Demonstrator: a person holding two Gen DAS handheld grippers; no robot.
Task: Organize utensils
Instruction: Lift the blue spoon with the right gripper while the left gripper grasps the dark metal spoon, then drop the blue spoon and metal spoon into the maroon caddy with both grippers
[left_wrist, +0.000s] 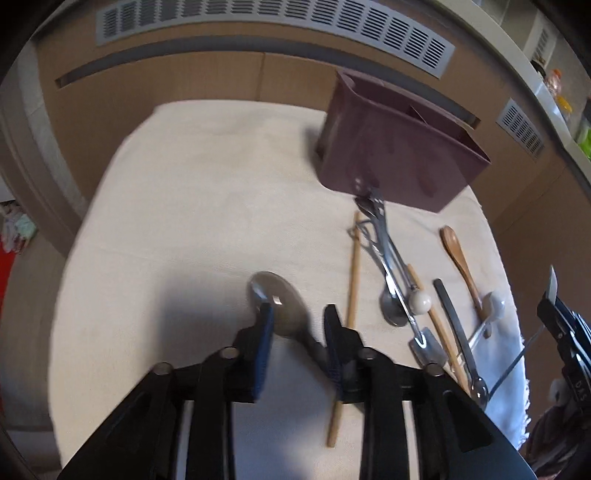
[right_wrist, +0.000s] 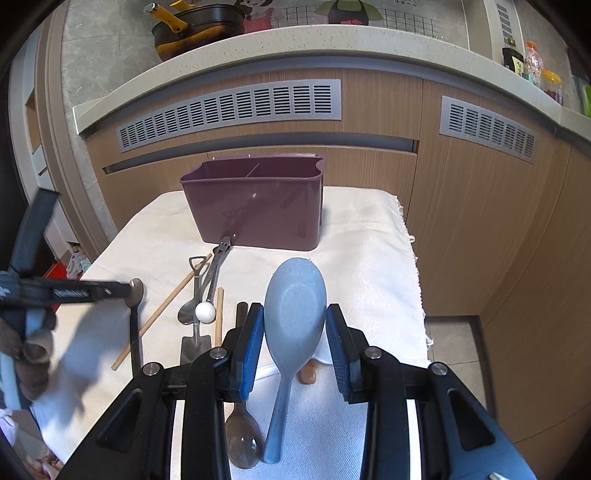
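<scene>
Maroon holder (right_wrist: 255, 201) upright on the cloth (right_wrist: 362, 236), divided inside, contents not visible. Right gripper (right_wrist: 295, 321) clamped on a blue rice paddle (right_wrist: 293, 314). Left gripper (left_wrist: 299, 321) gripping a metal spoon (left_wrist: 282, 306). Only the left view shows the wooden spoon (left_wrist: 458, 254); only the right, pots (right_wrist: 195, 27) on the counter.

"DAS" on right tool (left_wrist: 554, 295)
</scene>
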